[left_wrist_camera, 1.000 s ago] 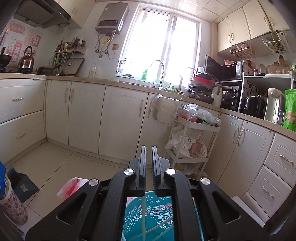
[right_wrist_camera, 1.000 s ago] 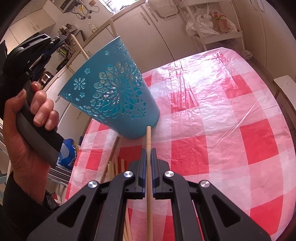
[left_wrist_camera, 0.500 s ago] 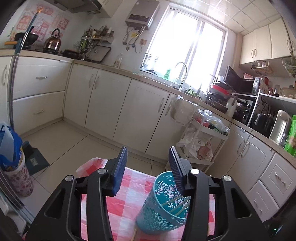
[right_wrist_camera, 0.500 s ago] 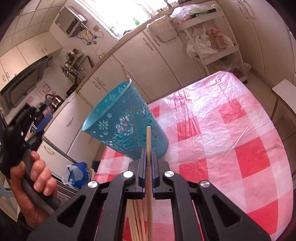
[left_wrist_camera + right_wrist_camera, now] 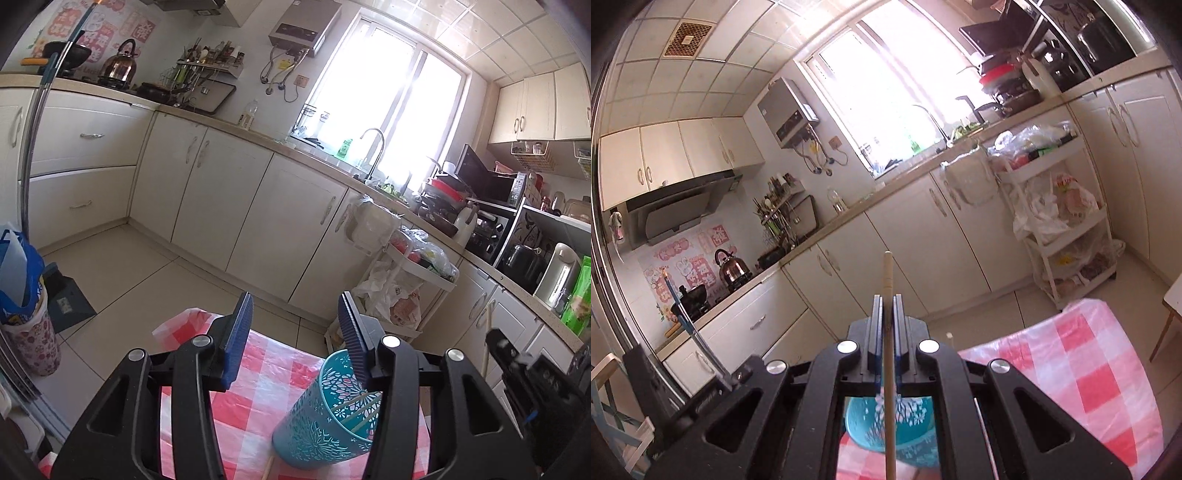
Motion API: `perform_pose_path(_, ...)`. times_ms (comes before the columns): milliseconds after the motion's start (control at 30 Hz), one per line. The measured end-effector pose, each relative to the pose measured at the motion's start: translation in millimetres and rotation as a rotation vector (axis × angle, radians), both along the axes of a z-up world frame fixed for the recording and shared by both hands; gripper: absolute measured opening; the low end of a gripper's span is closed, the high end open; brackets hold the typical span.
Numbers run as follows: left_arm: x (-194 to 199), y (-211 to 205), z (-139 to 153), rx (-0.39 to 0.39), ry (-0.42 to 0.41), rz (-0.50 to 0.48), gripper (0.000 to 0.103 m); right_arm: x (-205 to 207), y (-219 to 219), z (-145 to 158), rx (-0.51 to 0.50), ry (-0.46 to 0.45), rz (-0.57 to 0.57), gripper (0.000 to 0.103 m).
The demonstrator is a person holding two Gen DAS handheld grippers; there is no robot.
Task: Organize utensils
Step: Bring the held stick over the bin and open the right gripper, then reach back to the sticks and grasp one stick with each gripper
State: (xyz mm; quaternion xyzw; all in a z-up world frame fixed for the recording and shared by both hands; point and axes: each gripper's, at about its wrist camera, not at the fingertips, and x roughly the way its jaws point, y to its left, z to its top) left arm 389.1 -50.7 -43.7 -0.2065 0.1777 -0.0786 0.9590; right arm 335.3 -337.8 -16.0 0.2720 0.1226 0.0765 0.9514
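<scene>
The right gripper (image 5: 887,306) pinches one chopstick (image 5: 887,273) above the cup (image 5: 328,417) for dropping in, while the left gripper (image 5: 295,332), jaws just opened and empty, leaves the cup standing near the table's (image 5: 266,369) far edge.

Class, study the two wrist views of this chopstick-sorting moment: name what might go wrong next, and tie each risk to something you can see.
1. The teal holder stands alone on the checked tablecloth; the left gripper is open and off it, so a push from the chopstick could tip it.
2. The right gripper pinches one chopstick partway along, so the long stick might pivot or slip.
3. Chopsticks already in the holder may block the new one.
</scene>
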Motion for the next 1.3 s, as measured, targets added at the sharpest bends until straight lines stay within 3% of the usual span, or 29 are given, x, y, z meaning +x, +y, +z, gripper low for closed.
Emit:
perform_pose_path(167,4.1,5.5,0.2,-0.023,0.002,-0.007,0.046,44.4,19.4,10.1,-0.065,-0.042,-0.048,0.006)
perform_pose_path(433,10.3,14.6,-1.3,-0.060,0.018,-0.011,0.046,76.7,32.4,-12.8,-0.123,-0.019,-0.089,0.006)
perform_pose_path(500,11.3,16.3,-1.3,-0.063,0.018,-0.009,0.046,74.2,31.0,-17.4,-0.115,-0.004,-0.083,0.011)
perform_pose_path(533,11.5,16.7,-1.2,-0.065,0.018,-0.007,0.046,72.7,31.4,-18.0,-0.115,-0.001,-0.085,0.019)
perform_pose_path(733,10.8,16.6,-0.8,-0.066,0.020,-0.006,0.049,50.8,30.6,-12.4,-0.149,0.003,-0.043,0.021)
perform_pose_path(900,10.5,19.0,-1.6,-0.019,0.041,0.005,0.055,-2.2,19.8,-8.4,-0.180,0.035,-0.034,0.030)
perform_pose_path(1000,13.2,23.5,-7.3,0.027,0.084,0.008,0.057,-35.2,21.4,-28.8,-0.193,0.145,0.021,0.031)
perform_pose_path(1133,24.0,18.1,-27.2,0.174,0.212,-0.009,0.059,-46.4,52.4,-93.3,-0.267,0.417,0.215,0.028)
perform_pose_path(1200,30.3,10.9,-44.8,0.246,0.291,-0.053,0.059,-43.9,69.4,-128.7,-0.297,0.539,0.287,0.023)
perform_pose_path(1300,38.6,-0.9,-79.5,0.315,0.417,-0.145,0.059,-39.1,85.9,-161.4,-0.359,0.624,0.331,0.021)
